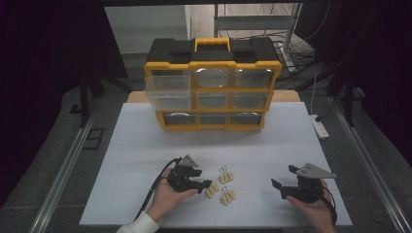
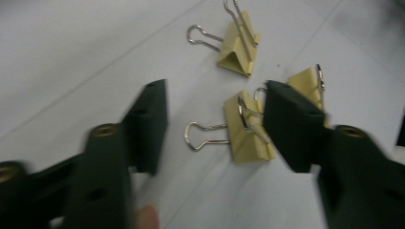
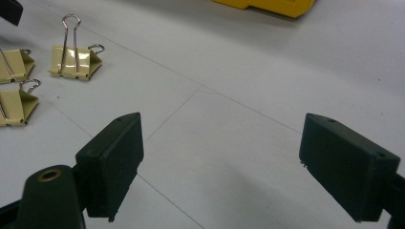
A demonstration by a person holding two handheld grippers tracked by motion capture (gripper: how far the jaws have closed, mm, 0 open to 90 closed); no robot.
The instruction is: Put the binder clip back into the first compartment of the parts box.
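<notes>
Three binder clips (image 2: 248, 129), left gripper (image 2: 215, 124) jaws astride one, organizer (image 1: 212, 82) overhead

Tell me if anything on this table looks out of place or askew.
Two things stand out. On the yellow organizer, the top-left drawer and the one below it stick out in front of the others. Three yellow binder clips lie loose on the white table, each turned a different way, by the left gripper.

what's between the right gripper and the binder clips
Bare white table, by the high view: nothing lies between the right gripper and the binder clips.
</notes>
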